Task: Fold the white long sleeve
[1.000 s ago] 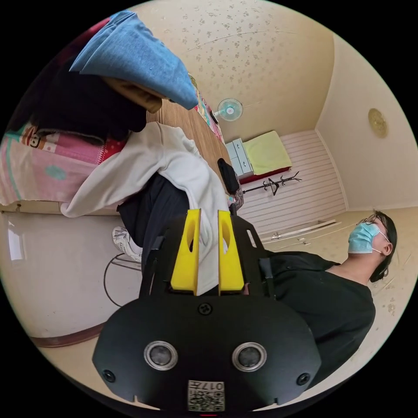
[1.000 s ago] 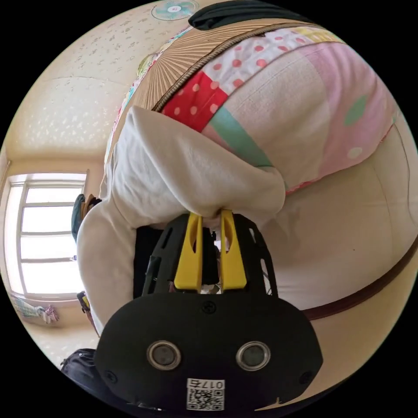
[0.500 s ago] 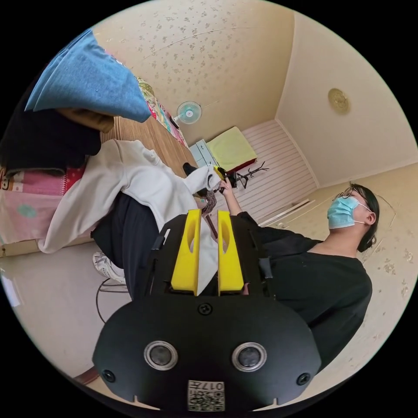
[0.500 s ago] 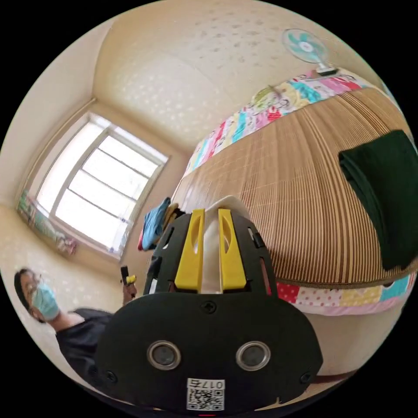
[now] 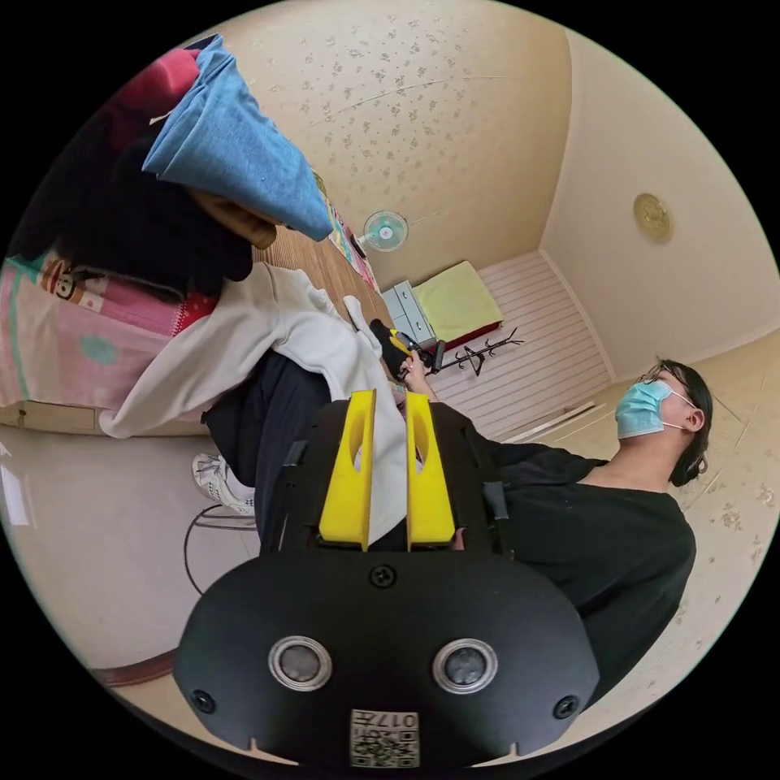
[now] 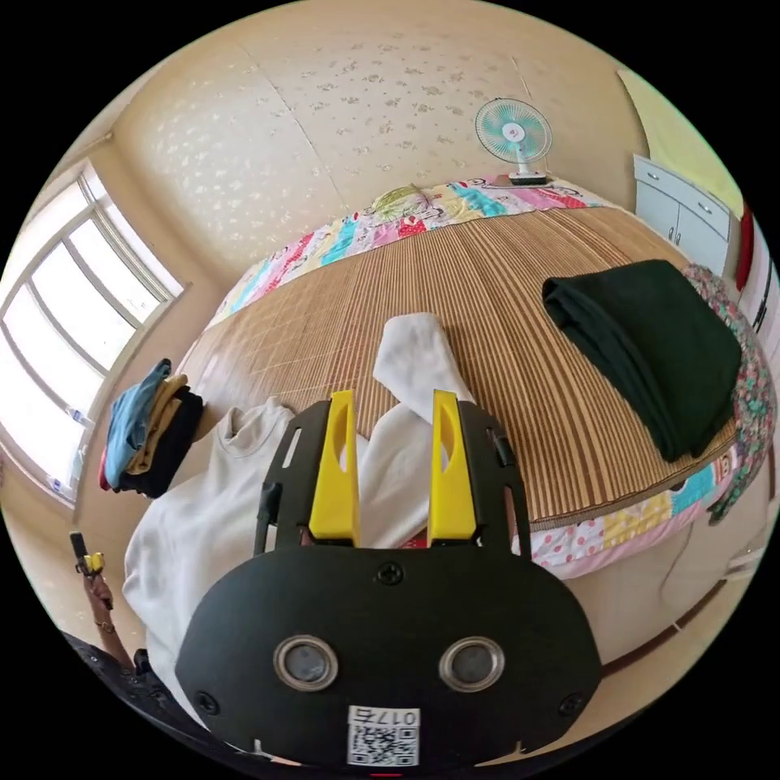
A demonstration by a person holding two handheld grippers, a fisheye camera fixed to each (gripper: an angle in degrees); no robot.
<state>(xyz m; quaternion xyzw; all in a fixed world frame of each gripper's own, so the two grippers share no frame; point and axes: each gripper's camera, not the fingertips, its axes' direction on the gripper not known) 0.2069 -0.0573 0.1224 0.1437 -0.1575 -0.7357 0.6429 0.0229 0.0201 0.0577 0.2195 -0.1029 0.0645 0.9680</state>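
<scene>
Right gripper view: white long sleeve [image 6: 410, 357] points bedward (lengthwise).

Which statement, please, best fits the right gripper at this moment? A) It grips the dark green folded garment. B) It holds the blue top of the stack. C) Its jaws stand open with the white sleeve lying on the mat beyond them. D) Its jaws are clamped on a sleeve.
C: the right gripper has its jaws spread apart, and the white long sleeve lies loose on the woven mat.
</scene>
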